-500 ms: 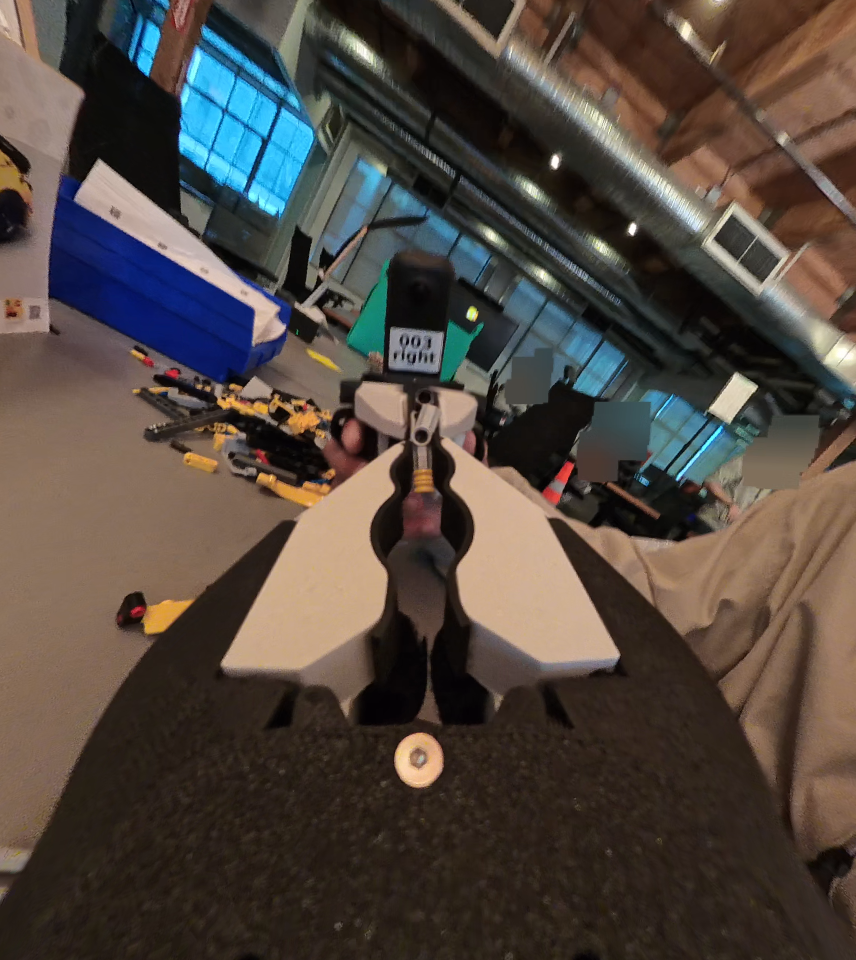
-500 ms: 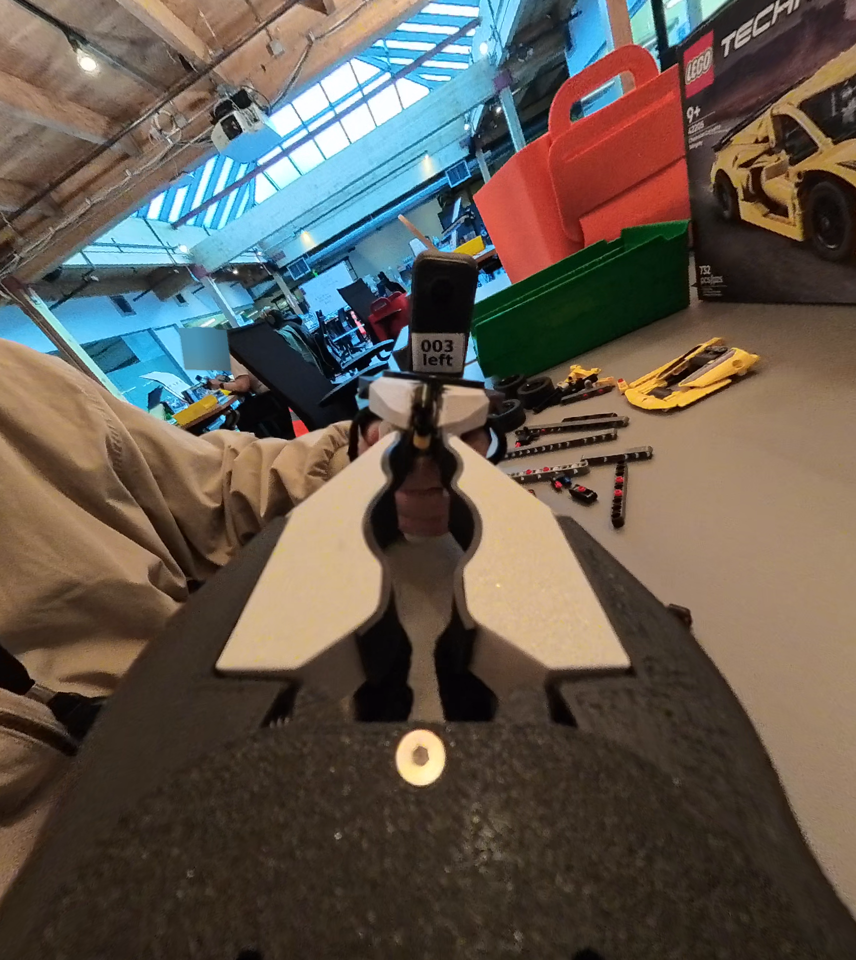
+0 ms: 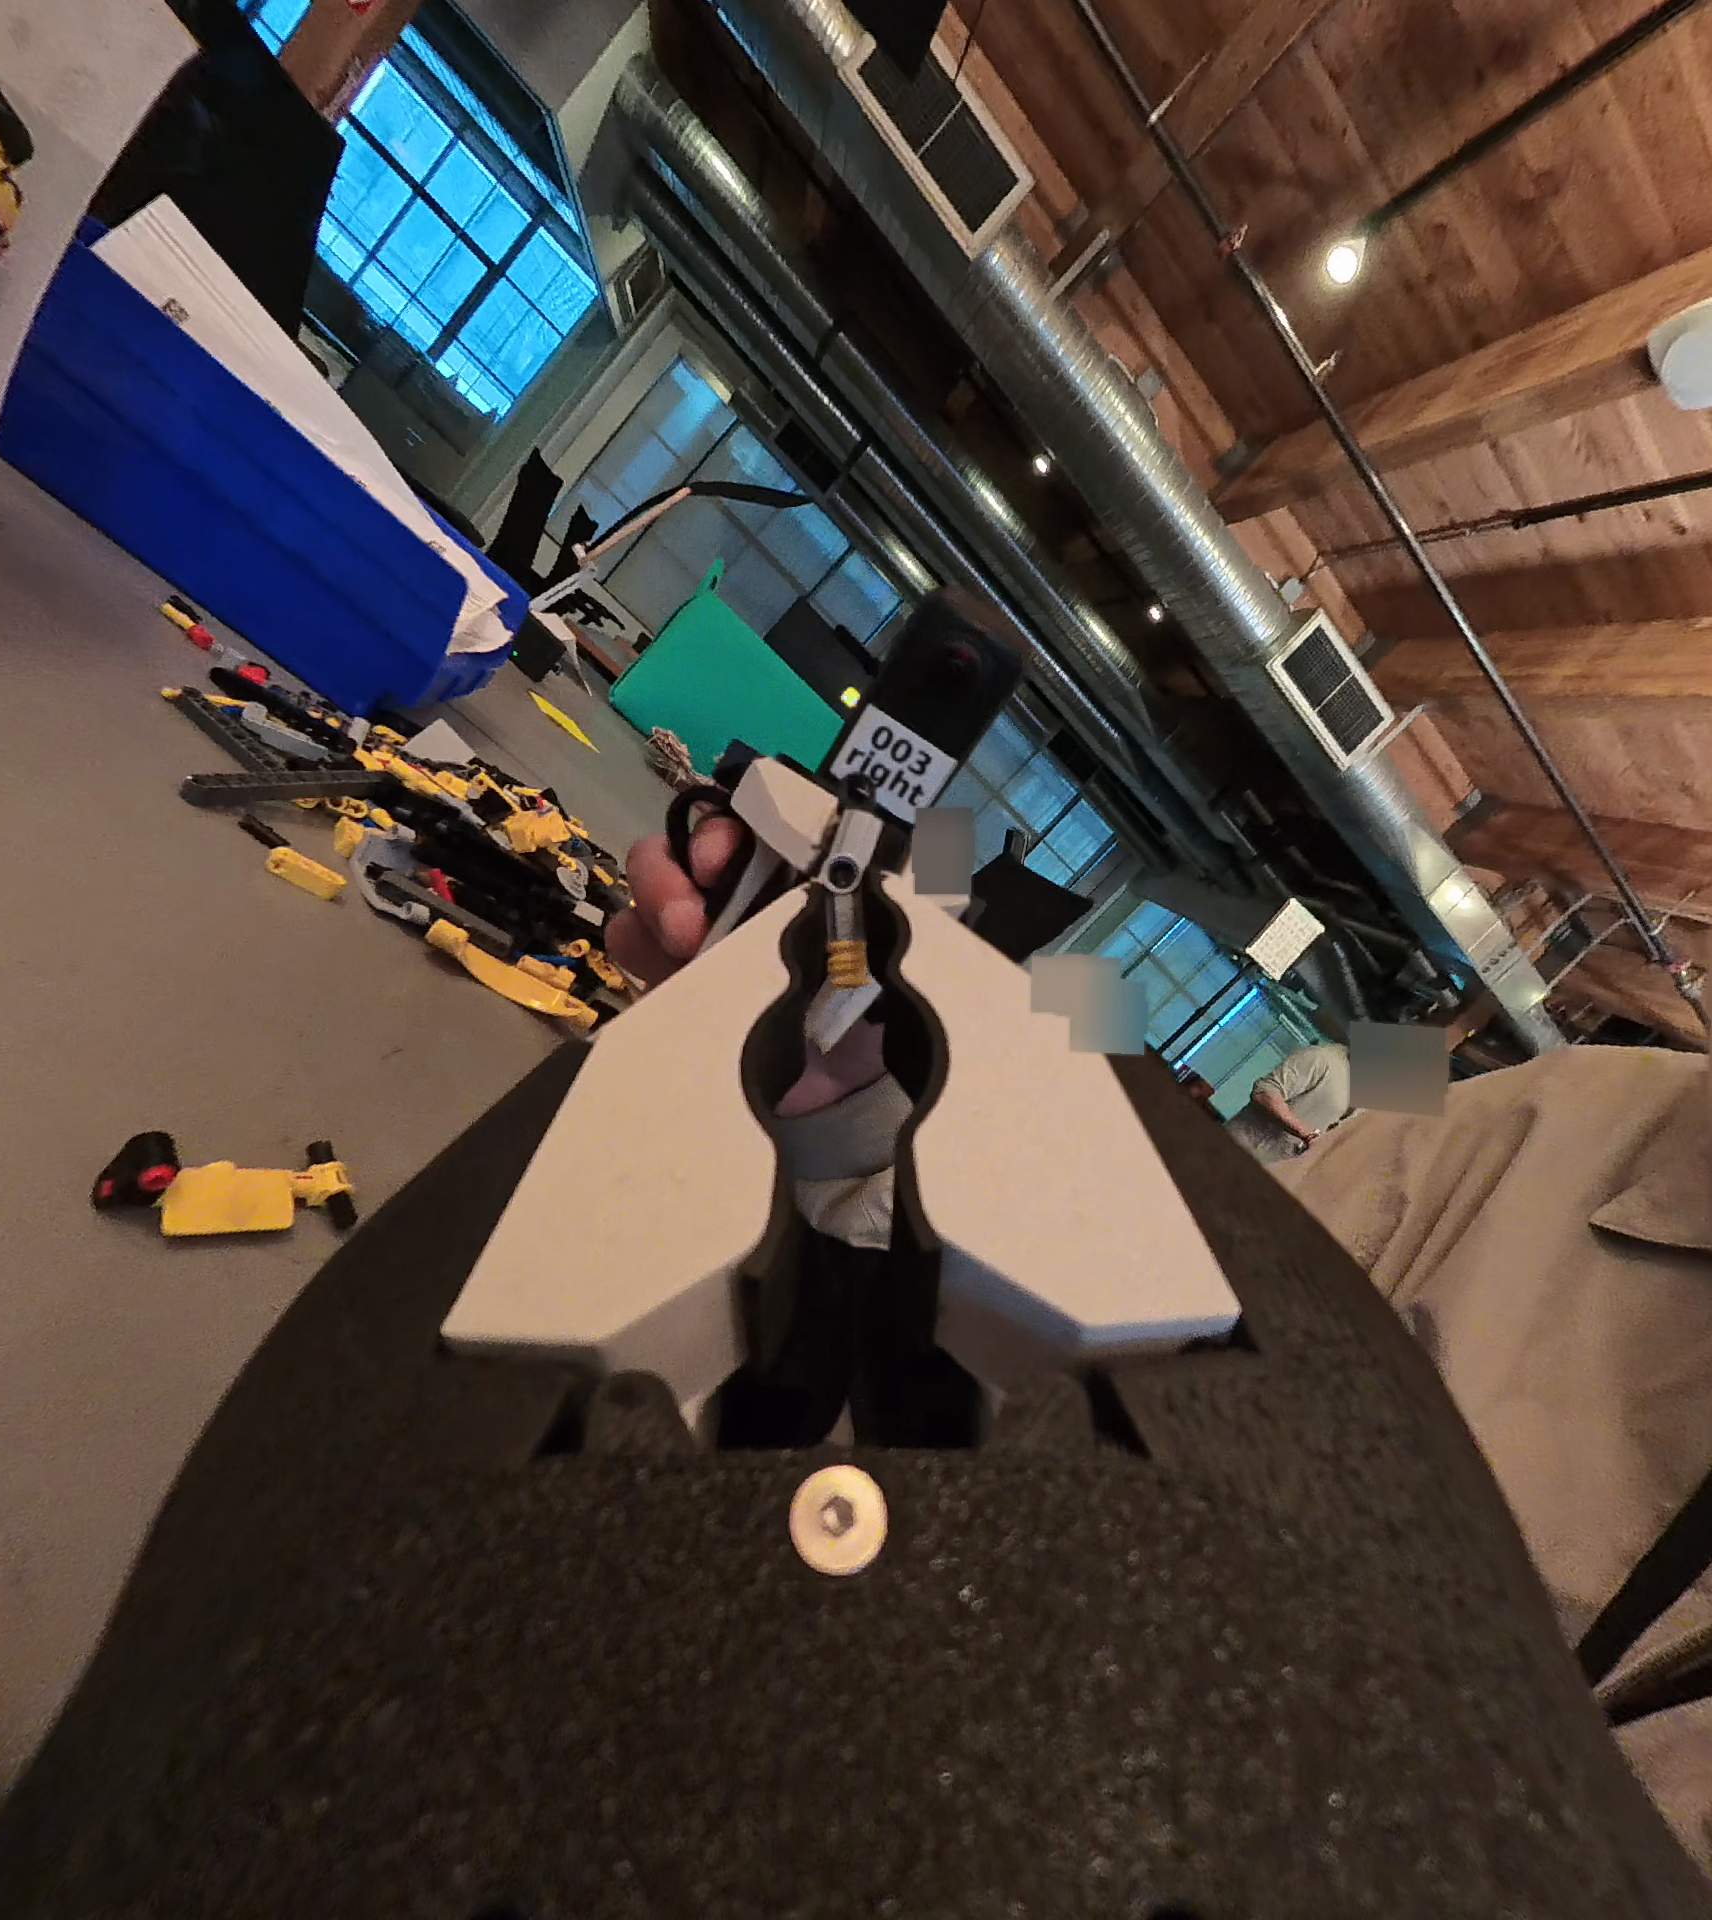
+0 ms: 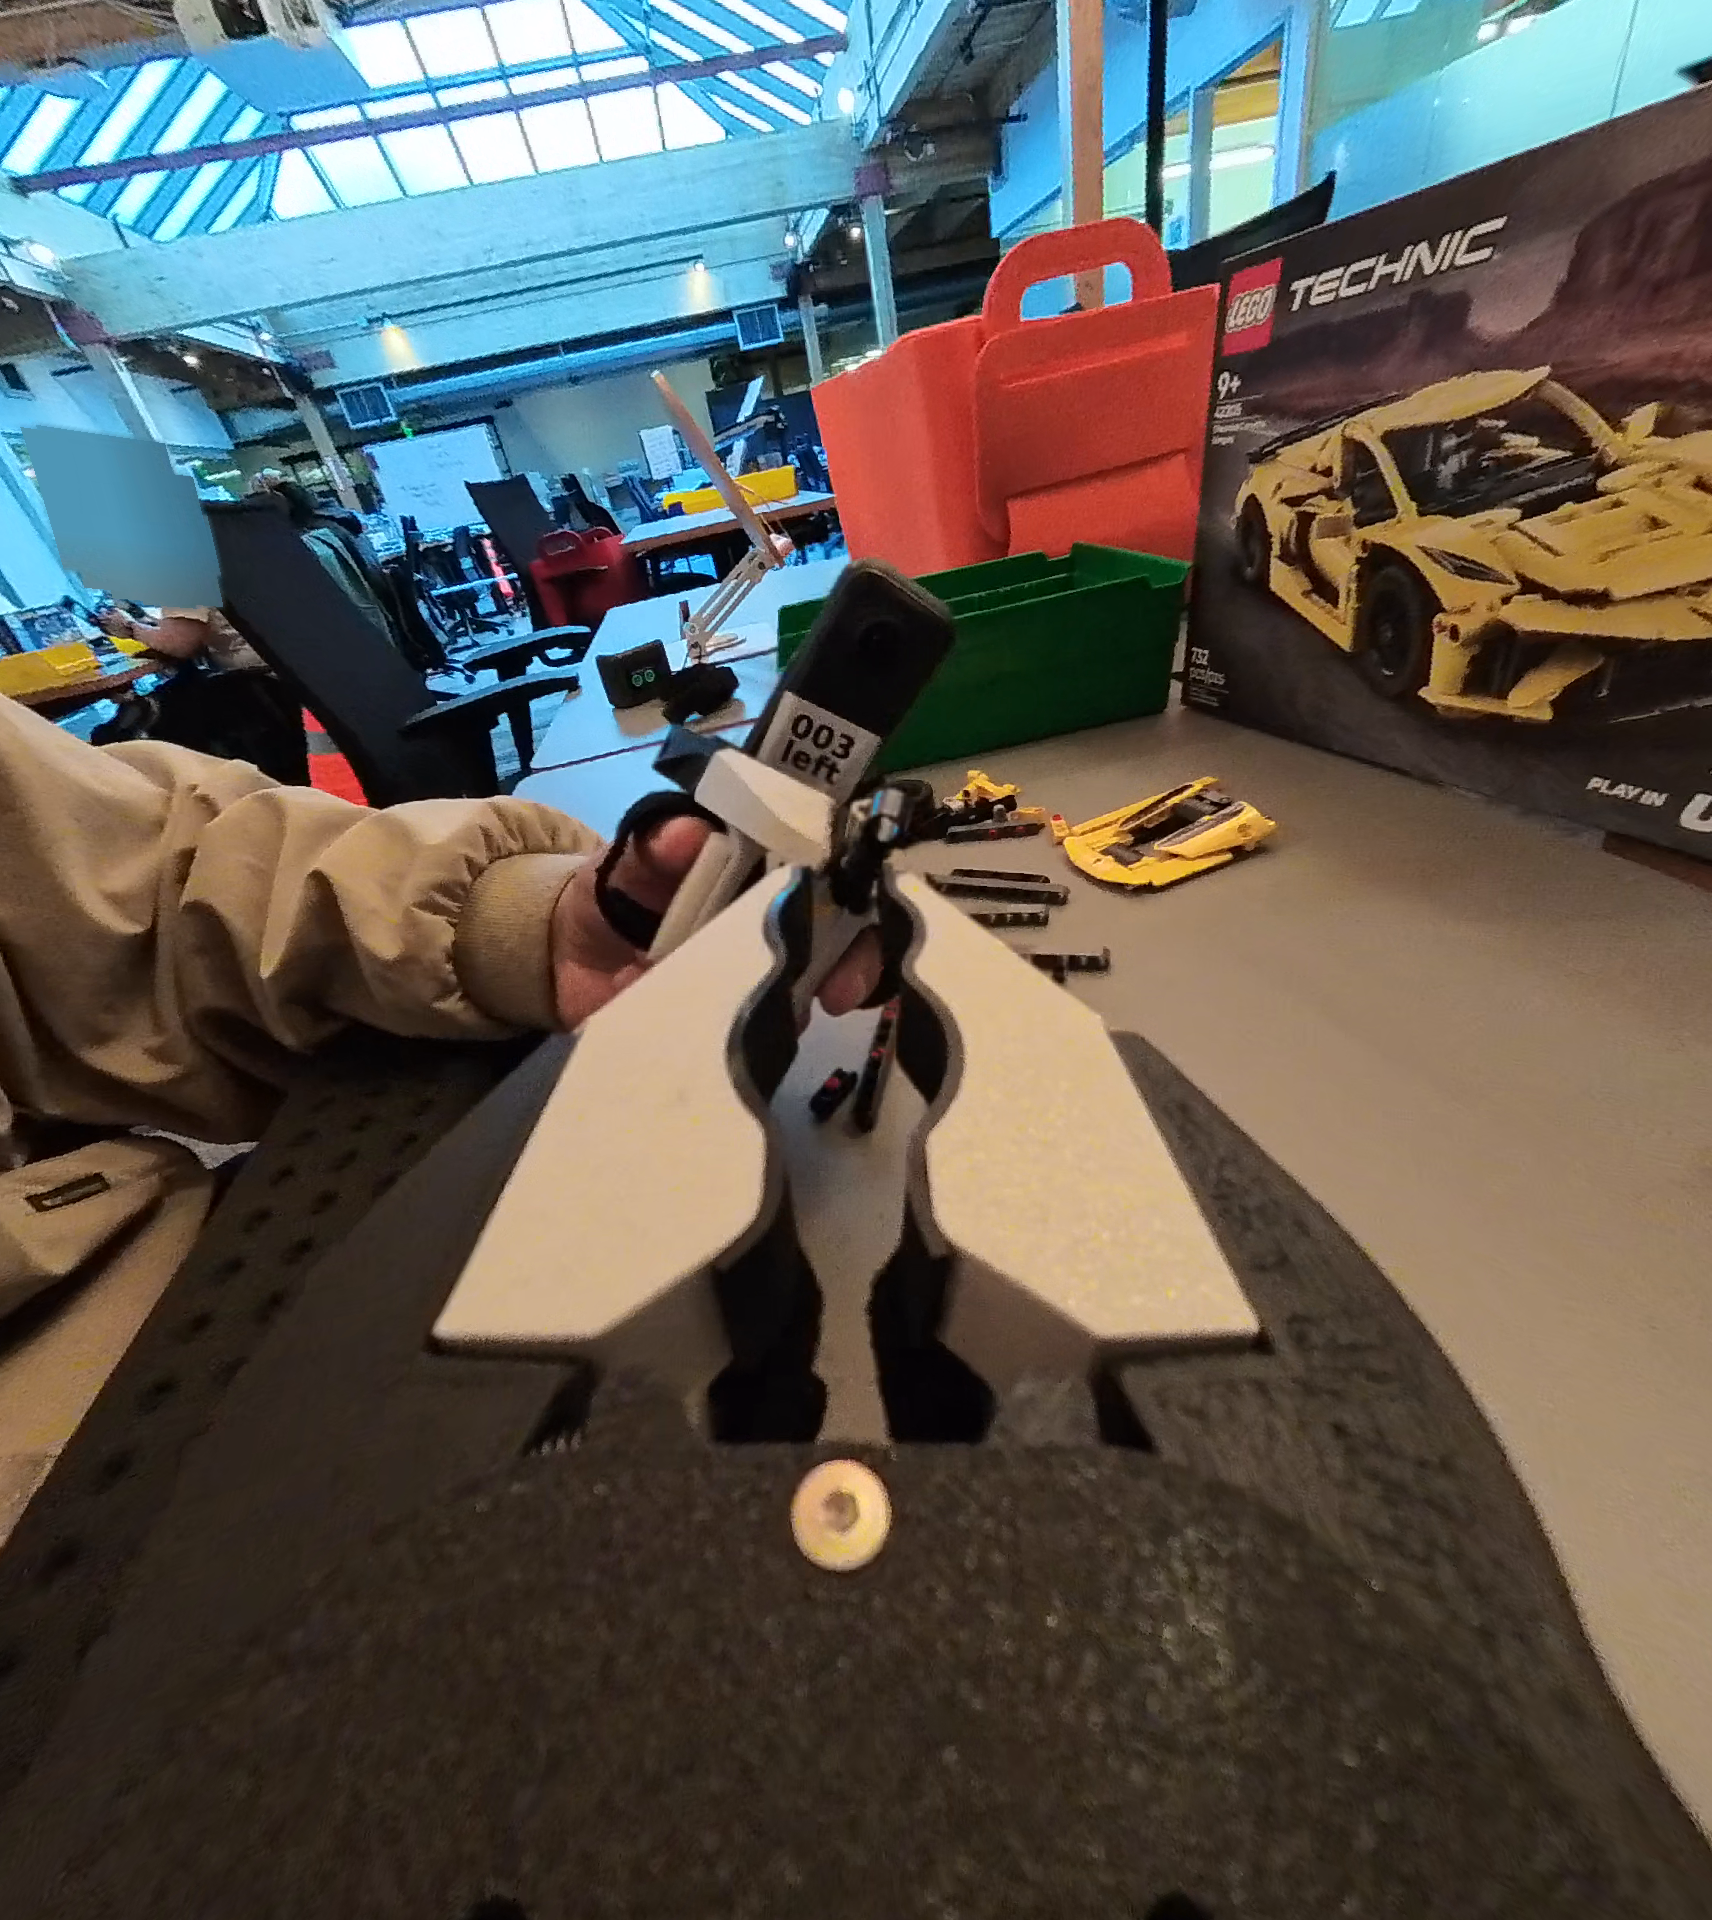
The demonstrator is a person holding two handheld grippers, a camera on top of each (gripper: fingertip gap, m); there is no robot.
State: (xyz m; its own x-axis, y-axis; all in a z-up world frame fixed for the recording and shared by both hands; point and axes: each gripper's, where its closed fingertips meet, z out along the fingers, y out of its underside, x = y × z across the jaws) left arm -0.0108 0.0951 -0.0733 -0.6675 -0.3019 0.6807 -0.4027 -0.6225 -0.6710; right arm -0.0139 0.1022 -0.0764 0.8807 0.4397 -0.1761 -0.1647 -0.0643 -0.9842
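Grey table (image 4: 1454, 1091) fills the lower field in both wrist views, under a hall of timber ceiling, ducts and skylights. Both tools are raised off it and pointed at each other tip to tip, which suits passing or joining one small part in the air. The left hand-held gripper (image 3: 847, 961) has its jaws nearly shut on a slim grey strut with a yellow coil (image 3: 844, 935); the strut stands almost upright between the tips, its eyelet end toward 12 o'clock. The right hand-held gripper (image 4: 857, 883) meets it at a small dark piece (image 4: 867, 842), with the jaws drawn close, but whether they truly pinch that piece or only touch it I cannot tell. In the left wrist view a heap of yellow and black building pieces (image 3: 457, 831) lies at 10 o'clock, near a blue bin (image 3: 208, 488), and a small yellow sub-assembly with a black wheel (image 3: 218, 1190) sits apart at 9 o'clock. In the right wrist view black beams (image 4: 997, 899) and a yellow body panel (image 4: 1169, 831) lie at 1 o'clock, with a green bin (image 4: 1028, 644), an orange bag (image 4: 1018, 436) and the picture box of a yellow car (image 4: 1517, 499) behind, probably kept back so the middle stays free for working. A beige sleeve (image 4: 156, 935) comes in from 9 o'clock.
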